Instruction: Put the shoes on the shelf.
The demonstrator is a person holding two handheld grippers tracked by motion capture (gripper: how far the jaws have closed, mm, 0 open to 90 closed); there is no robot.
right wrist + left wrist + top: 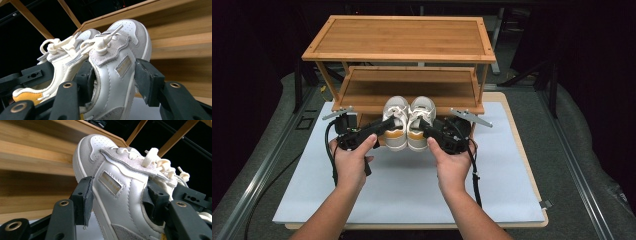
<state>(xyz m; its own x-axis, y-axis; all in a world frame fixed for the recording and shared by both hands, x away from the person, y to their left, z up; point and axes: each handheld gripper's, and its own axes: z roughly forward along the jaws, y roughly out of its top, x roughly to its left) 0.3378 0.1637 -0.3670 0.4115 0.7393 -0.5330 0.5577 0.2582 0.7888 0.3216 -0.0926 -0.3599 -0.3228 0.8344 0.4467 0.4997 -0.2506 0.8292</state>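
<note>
Left gripper (379, 127) is clamped on the left white leather sneaker with grey suede patches and cream laces (395, 125). In the left gripper view that shoe (117, 195) sits between the jaws: one pad presses the outer sidewall at 9 o'clock, just under the small gold label, the other goes into the shoe opening at 3 o'clock and bites the collar from inside. Toe points up toward 11 o'clock.

Right gripper (428, 129) mirrors this on the right white sneaker of the same pair (421, 125). In the right gripper view the shoe (117, 70) is pinched across its side wall, outer pad on the sidewall at 3 o'clock beside the gold label, inner pad inside the collar at 9 o'clock. The other shoe (62, 60) with its yellow heel patch is at 9 o'clock, with the left gripper's black jaw on it.

High view: both shoes side by side, touching, toes toward 12 o'clock, heels toward the hands, at the front edge of the two-tier bamboo shoe rack (402, 45), level with the lower shelf. Rack stands on a white sheet over a wooden board (507, 165). Left hand (349, 160) at 7 o'clock of the pair, right hand (452, 162) at 5 o'clock
</note>
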